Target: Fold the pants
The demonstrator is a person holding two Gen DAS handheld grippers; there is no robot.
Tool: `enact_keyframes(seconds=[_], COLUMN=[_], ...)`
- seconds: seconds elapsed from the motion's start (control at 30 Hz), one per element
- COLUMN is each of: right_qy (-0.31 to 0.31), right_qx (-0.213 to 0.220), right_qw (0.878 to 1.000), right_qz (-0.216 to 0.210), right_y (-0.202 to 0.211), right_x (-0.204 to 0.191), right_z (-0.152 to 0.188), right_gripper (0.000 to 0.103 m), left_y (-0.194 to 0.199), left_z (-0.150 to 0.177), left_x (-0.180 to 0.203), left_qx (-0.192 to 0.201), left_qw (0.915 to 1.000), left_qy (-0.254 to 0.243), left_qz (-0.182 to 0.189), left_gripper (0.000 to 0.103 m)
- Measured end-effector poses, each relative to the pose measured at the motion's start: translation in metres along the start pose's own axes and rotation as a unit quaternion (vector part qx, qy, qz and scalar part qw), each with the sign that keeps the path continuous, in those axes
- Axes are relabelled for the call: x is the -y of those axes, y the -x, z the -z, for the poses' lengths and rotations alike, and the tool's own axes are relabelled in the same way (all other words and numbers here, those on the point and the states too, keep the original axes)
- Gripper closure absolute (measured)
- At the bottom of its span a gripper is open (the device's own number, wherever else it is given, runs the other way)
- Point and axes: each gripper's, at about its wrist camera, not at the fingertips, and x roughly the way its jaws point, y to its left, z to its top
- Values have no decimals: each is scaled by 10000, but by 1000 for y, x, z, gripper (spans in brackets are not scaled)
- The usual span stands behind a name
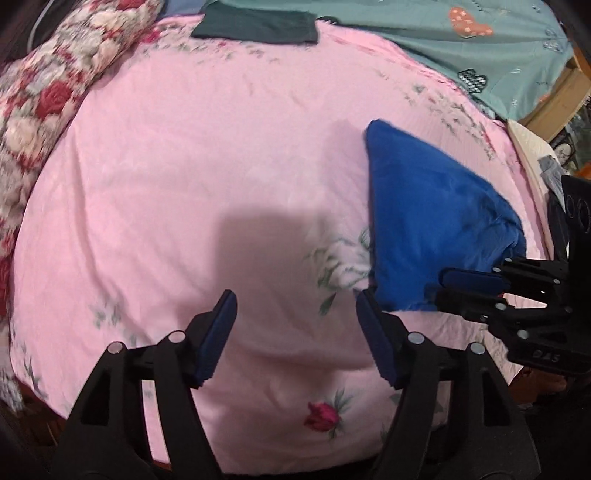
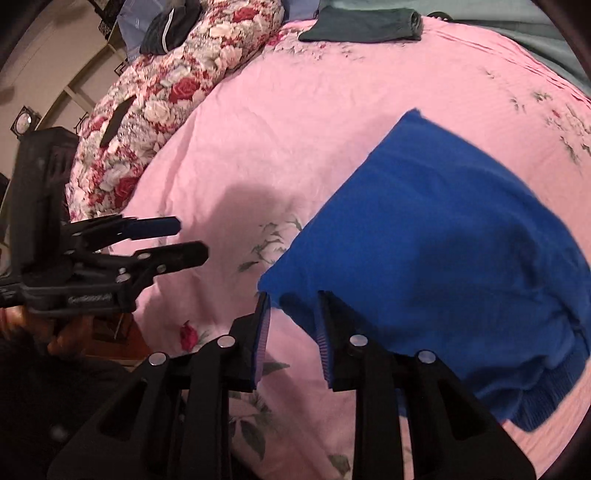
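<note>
Left wrist view
Left gripper [image 1: 295, 295]: lower centre, jaws spread, nothing between them, pink sheet [image 1: 184, 166] beneath.
Blue pants [image 1: 436, 221]: folded, right of centre, on the sheet.
Right gripper [image 1: 443, 288]: right edge, at the pants' near edge; grip cannot be told here.
Dark green folded cloth [image 1: 258, 24]: top centre.

Right wrist view
Right gripper [image 2: 293, 295]: bottom centre, narrowly parted, pants' corner [image 2: 424, 240] just at the tips, not pinched.
Left gripper [image 2: 192, 240]: left, spread and empty.
Floral quilt [image 2: 166, 92]: upper left.
</note>
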Motion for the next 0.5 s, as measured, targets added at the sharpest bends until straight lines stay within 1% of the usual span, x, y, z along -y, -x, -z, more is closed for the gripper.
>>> enact_keyframes(seconds=[0.03,0.1,0.2,0.23,0.3,0.4,0.43,0.5], right_qy=[-64,-434,-950,-1126,-1306,-1398,-1381,-1371], right_qx=[69,334,780,943,1064,1168,1126,940], right_qw=[10000,9984,9920,9882,9836,9801,9807,9835], right_qz=[15,114,295,441,640,789,805,717], right_y=[5,27,50,58,65,64,57,46], right_x=[3,18,35,41,50,57,57,65], right_z=[-1,-3,-15,-23,-37,-67,-79,-93], right_gripper=[77,77,77,77,77,77,77,77], left_y=[-1,-2,-8,-12,-23,-39,-44,-52], left_z=[-6,-17,-31,-34,-42,-43,-40,-29], left_x=[5,16,42,51,71,93,98,102], left_qx=[31,128,229,250,287,234,159,-29], left_qw=[9999,9985,9923,9908,9860,9786,9765,9744], left_qy=[-101,-415,-971,-1081,-1352,-1664,-1754,-1823], left_qz=[69,346,735,779,932,1188,1239,1317], left_gripper=[35,35,34,34,35,35,36,36])
